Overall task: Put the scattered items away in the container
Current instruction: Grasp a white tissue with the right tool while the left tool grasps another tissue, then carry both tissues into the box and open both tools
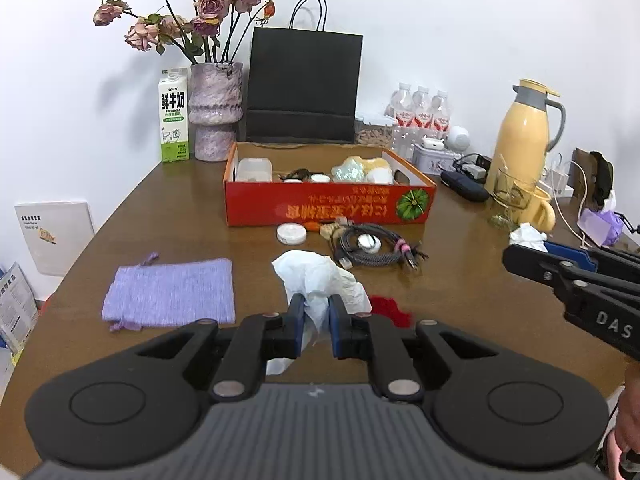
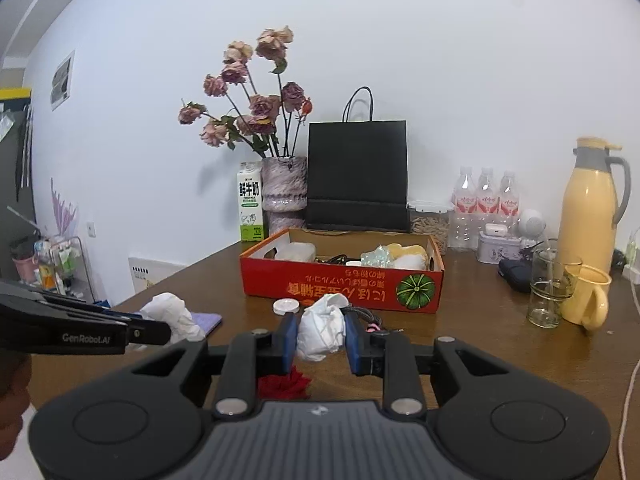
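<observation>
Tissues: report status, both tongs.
Left tongs shut on tissue. Right tongs shut on second tissue. Box ahead, path clear.

Both grippers are the same build: matte black plastic linkage arms with round silver pivot pins, blue pads lining the fingers, and a ribbed grey housing at the base. The left gripper (image 1: 314, 320) has "GenRobot.AI" printed in white along its side; the right gripper (image 2: 322, 338) shows "DAS" lettering.

red box (image 1: 320, 204), lilac pouch (image 1: 172, 294), white tissue (image 1: 320, 280)
</observation>
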Motion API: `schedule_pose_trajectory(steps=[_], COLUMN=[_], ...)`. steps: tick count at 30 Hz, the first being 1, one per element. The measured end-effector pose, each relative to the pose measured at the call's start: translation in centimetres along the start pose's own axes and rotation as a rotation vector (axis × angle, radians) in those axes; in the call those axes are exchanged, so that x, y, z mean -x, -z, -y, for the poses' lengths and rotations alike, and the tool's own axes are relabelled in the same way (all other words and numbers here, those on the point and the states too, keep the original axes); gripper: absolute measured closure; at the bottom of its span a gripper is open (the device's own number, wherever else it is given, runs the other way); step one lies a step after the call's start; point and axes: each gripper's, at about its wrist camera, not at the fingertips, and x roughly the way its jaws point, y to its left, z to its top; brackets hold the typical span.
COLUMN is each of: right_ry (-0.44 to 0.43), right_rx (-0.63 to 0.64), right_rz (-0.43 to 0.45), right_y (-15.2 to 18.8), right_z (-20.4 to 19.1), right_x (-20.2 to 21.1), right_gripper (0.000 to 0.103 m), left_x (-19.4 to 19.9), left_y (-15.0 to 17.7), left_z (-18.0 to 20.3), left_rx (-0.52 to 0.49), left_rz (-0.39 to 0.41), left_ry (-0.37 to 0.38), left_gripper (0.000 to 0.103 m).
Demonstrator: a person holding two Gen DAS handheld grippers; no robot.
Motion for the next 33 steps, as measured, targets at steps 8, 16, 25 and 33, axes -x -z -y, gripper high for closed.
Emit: schedule_pose_trajectory(steps=[8, 16, 25, 33], right_ry=[-0.055, -0.148, -0.162, -0.168], right_rx=[0.01, -0.081, -0.355, -0.33], right_rz=[-0.016, -0.255, -0.579, -0.621], right_y=[-6.6, -13.0, -10.1, -9.7], right_z=[2.6, 6.4, 8.8, 6.2], right_x=[-7.8, -24.0, -41.3, -44.3], right_gripper=[0.079, 0.079, 0.077, 0.066], left_x=[-5.7, -18.1, -29.6, -28.0], left_y=[-8.6, -17.2, -17.1, -17.9], left_z=[-3.2, -6.4, -7.7, -9.2], left_rx=[-0.027, 0.025, -0.061, -0.003], left_rz=[0.035, -0.155, -0.384, -0.341], left_ry=[0.055, 0.128, 0.058, 0.039], left_gripper=[0.09, 0.09, 0.084, 0.041])
